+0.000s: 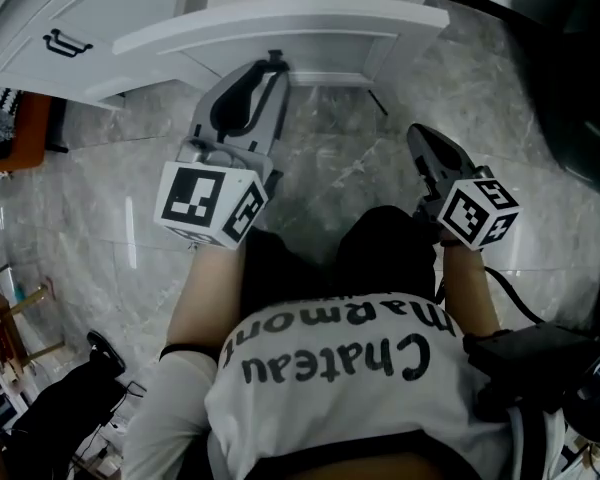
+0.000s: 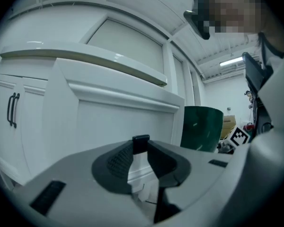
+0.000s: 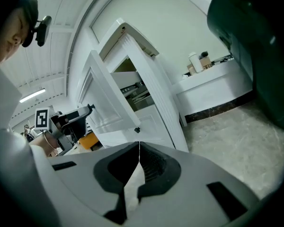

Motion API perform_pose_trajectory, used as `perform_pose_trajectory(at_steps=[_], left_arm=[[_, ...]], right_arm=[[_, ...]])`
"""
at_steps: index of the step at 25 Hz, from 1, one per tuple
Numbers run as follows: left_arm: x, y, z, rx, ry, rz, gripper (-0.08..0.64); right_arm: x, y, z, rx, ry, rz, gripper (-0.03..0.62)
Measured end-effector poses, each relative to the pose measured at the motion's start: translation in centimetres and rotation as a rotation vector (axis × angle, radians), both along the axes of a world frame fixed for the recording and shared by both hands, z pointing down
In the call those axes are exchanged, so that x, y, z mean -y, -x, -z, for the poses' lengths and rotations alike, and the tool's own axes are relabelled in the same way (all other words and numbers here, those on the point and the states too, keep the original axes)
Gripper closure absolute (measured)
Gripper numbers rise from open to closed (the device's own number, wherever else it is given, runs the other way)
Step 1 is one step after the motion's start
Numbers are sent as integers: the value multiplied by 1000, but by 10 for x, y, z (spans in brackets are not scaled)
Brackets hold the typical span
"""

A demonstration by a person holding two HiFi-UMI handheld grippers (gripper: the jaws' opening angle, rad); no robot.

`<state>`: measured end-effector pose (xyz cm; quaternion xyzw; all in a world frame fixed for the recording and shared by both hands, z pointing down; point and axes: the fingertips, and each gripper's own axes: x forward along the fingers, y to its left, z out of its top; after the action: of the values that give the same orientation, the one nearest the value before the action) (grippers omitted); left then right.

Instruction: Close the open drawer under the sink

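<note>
My left gripper (image 2: 140, 151) is up at the drawer (image 2: 118, 126) under the sink. The fingers are clamped on a small black knob (image 2: 141, 143), which fills the gap right at their tips. The white drawer front takes up the middle of the left gripper view. It has a moulded top edge, and it stands out ahead of the cupboard doors (image 2: 28, 126) at the left edge, the ones with the black handles (image 2: 12, 110). So the drawer is open, and the pale surface edge (image 2: 85, 60) juts out just above it.

Looking down in the head view, the left gripper (image 1: 273, 63) points at the top centre of the frame and its tips meet the white vanity there. Its marker cube (image 1: 210, 203) sits at centre left, over my arm.

My right gripper (image 1: 420, 136) is off at the right of that view, over the grey marbled floor (image 1: 330, 168) and well apart from the vanity. Its own marker cube (image 1: 477, 211) is just below it. In the right gripper view its fingers (image 3: 154, 162) are pressed together at the tips with nothing between them. That view is tilted, with white panels leaning across the middle of the frame.

A dark green bin (image 2: 201, 126) stands just right of the drawer front in the left gripper view. It also fills the upper right corner of the right gripper view.
</note>
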<state>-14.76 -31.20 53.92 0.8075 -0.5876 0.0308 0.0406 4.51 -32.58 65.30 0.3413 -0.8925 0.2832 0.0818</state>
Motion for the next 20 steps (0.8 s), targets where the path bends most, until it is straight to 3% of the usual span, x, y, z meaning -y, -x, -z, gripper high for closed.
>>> perform_pose_trajectory(at_steps=[10,20], left_arm=[[14,1,0,70,46,-36,471],[41,6,1,68,81,-89,471]], right_arm=[[-9,22,28,13,-19,16,580],[-18,20,35,16,-18,-21,580]])
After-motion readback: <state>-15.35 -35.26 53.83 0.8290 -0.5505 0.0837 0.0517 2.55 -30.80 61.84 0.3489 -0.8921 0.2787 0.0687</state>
